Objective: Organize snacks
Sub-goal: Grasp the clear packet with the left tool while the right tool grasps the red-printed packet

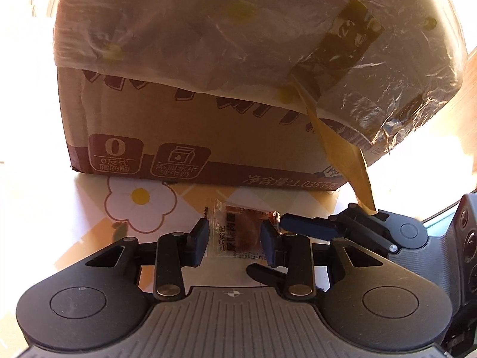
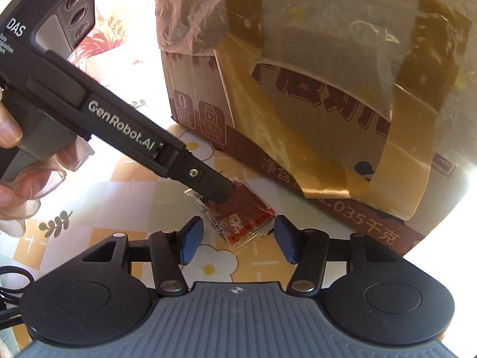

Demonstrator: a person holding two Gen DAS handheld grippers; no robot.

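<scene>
Item: one small snack packet (image 1: 241, 232) — clear film with a reddish-brown slice inside and a printed strip at one end, lying flat on the flower-patterned tablecloth (image 1: 140, 205) just in front of the near wall of a taped cardboard box (image 1: 190, 137), whose top is covered in crinkled plastic film (image 1: 208, 35). Left gripper (image 1: 235, 240): jaws apart, one blue pad on each side of the packet at table level, not visibly pressing on it; in the right wrist view its tip comes down on the far end of the packet (image 2: 241, 211). Right gripper (image 2: 235, 240): jaws open, empty, poised just short of the packet's near printed end. A hand (image 2: 12, 161) in a clear glove holds the left tool's grip. Handling, as judged: very light, thin and limp; the film is probably slick and lies flush with the cloth, so the pads could slide over it or push it along. Best hold looks like a crimped end seam or a lifted edge — the sealed margins, not the middle, where the slice could bend or crack. A loose strip of tan tape (image 1: 348, 152) hanging from the box may catch on a tool.
</scene>
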